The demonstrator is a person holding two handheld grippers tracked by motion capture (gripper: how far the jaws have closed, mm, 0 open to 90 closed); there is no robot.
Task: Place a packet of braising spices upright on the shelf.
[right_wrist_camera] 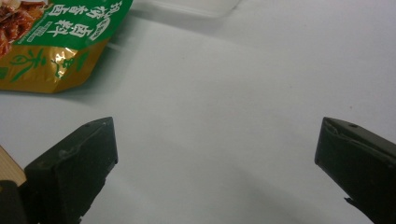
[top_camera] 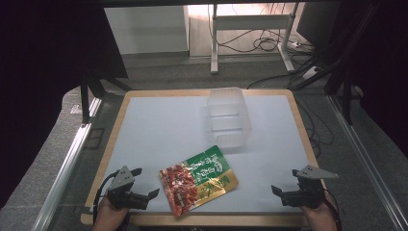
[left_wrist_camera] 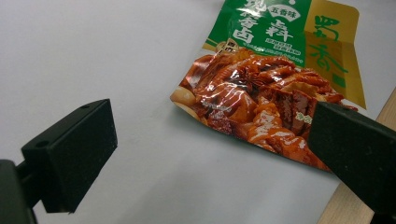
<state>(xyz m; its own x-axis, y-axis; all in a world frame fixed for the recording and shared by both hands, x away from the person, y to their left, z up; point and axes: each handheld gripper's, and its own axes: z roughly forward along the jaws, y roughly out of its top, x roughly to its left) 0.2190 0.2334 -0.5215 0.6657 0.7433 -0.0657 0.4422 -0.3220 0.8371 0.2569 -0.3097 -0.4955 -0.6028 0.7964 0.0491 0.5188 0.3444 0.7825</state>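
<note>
left gripper (top_camera: 145, 182) fingers apart, nothing between, aimed at snack pouch (top_camera: 198, 180) just beside it, likely lined up for pick. right gripper (top_camera: 276, 190) fingers apart too, idle, well off pouch. pouch flat on surface (top_camera: 159, 125), near front edge. clear container (top_camera: 228, 119) behind, open, probable destination.

High view overhead, gripper views low, sharing snack pouch (top_camera: 198, 180)

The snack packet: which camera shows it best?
The high view: the whole snack packet lies flat on the table. The left gripper view shows its picture end close up, the right gripper view just a green-and-gold corner.
</note>
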